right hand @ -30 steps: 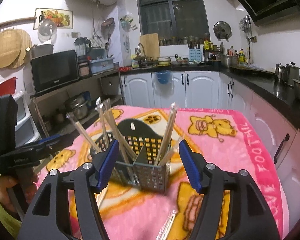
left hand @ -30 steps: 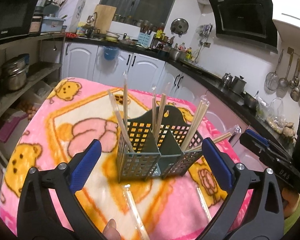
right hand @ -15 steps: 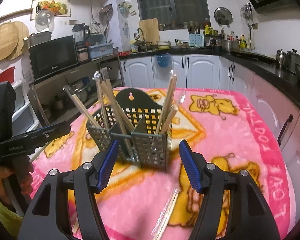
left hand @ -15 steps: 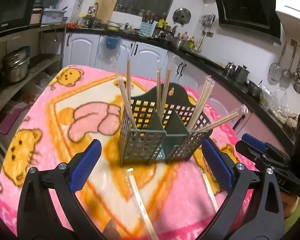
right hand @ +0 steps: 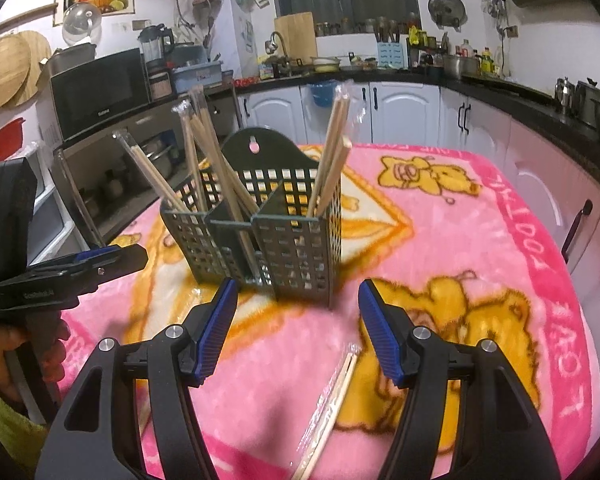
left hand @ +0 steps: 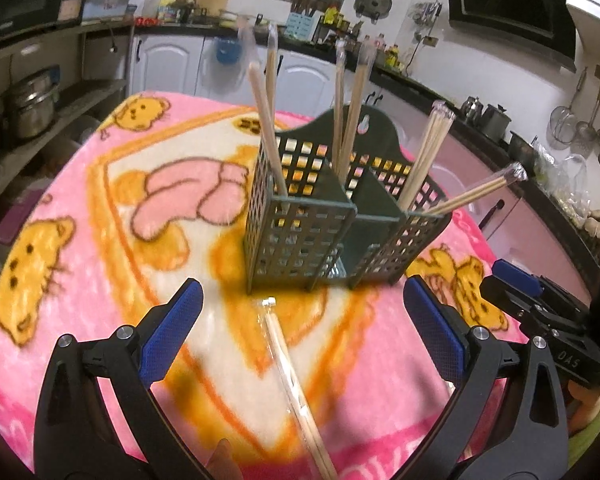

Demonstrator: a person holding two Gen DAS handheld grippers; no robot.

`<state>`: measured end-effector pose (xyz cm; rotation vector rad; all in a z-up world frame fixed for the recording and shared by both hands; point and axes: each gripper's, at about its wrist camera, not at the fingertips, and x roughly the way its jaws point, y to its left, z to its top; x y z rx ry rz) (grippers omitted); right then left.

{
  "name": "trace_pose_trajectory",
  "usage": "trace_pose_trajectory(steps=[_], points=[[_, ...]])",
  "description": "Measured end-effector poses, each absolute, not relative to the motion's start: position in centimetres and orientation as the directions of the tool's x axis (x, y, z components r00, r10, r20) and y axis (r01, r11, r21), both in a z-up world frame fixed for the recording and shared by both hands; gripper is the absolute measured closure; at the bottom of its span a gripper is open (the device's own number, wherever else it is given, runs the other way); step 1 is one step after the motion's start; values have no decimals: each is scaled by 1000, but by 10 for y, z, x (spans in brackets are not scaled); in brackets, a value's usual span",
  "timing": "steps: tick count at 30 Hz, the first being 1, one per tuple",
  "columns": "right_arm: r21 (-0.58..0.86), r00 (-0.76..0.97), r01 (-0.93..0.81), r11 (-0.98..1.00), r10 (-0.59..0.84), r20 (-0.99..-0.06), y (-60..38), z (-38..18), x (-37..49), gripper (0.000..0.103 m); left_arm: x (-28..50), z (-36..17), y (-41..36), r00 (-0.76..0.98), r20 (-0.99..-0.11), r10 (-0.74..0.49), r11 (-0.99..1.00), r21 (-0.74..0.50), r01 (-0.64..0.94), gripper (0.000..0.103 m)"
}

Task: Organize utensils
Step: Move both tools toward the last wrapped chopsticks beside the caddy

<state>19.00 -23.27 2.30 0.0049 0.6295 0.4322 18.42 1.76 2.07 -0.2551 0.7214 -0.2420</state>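
Observation:
A dark green slotted utensil holder (left hand: 332,224) (right hand: 268,232) stands on the pink cartoon blanket (left hand: 100,240) (right hand: 460,240), with several wrapped chopstick pairs leaning out of its compartments. One wrapped pair of chopsticks (left hand: 296,388) lies flat on the blanket between the fingers of my left gripper (left hand: 300,332), which is open and above it. Another wrapped pair (right hand: 332,400) lies on the blanket under my right gripper (right hand: 298,328), also open and empty. Each gripper shows in the other's view, the right (left hand: 540,312) and the left (right hand: 68,268).
The blanket-covered table drops off at its edges. Shelves with pots (left hand: 32,108) and a microwave (right hand: 100,92) stand to the left. White cabinets (right hand: 400,112) and a dark counter with kitchenware run along the back and right wall.
Both grippers have sunk toward the table and tilted down, so the holder sits higher in each view and the loose chopstick pairs show more fully between the fingers.

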Motion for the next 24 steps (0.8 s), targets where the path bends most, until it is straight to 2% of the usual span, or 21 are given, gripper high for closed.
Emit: trace_pose_trajectory(steps=[20,24], points=[[165,627,-359,919,368,-687,-236,-23,222,42,214,-33,9,602,-723,-340,930,-355,99,11],[162,600,-336,928,344,-722,-237,-35,232,42,222,-41,9,590,-737,-330,932,-354,80,17]])
